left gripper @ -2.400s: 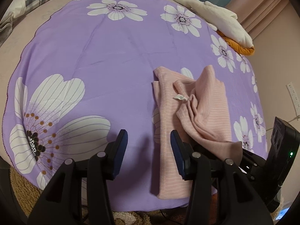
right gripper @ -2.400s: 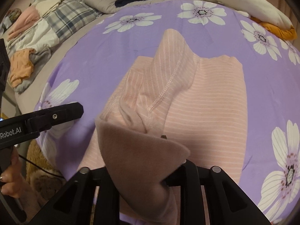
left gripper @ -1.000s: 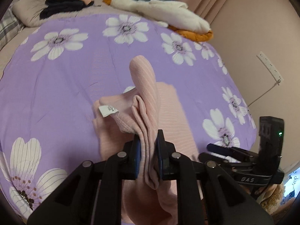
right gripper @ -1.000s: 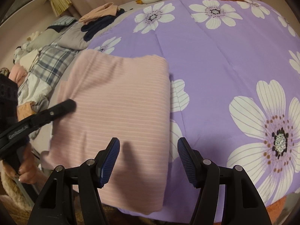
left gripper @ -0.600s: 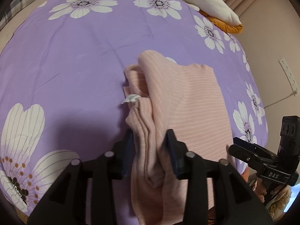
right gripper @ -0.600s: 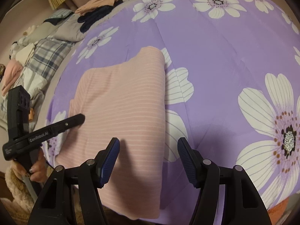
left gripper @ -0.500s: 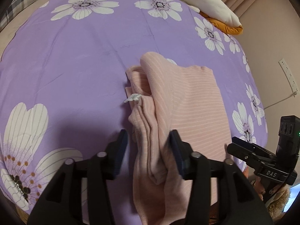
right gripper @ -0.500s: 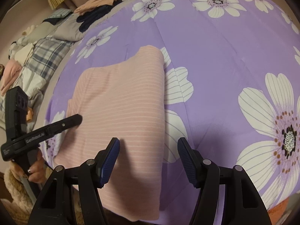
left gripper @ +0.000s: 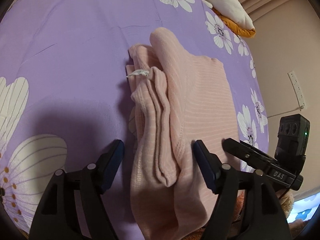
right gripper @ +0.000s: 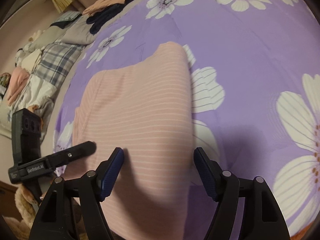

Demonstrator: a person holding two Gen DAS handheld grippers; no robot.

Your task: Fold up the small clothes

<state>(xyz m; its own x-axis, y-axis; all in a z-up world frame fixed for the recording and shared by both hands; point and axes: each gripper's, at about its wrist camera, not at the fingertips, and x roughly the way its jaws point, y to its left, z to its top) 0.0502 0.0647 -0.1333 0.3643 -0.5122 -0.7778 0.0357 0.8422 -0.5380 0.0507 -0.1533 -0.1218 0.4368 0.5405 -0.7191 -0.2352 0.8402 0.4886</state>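
Note:
A pink striped garment lies folded on the purple flowered bedspread, a white label sticking out at its left edge. Its bunched left fold runs between the fingers of my left gripper, whose jaws are opening; the pads do not press on the cloth. In the right wrist view the same garment lies flat. My right gripper hovers over its near right part, jaws opening, nothing pinched. Each gripper shows in the other's view: the right one at the right, the left one at the left.
A white and orange bundle lies at the bedspread's far right edge. Piles of clothes and a plaid blanket cover the bed's left side. A wall with a socket strip stands to the right. A hand holds the left gripper.
My left gripper let go of the pink fold and its jaws spread wide while it sank toward the bed. The garment settled flat. My right gripper drew slightly closer and opened a little more.

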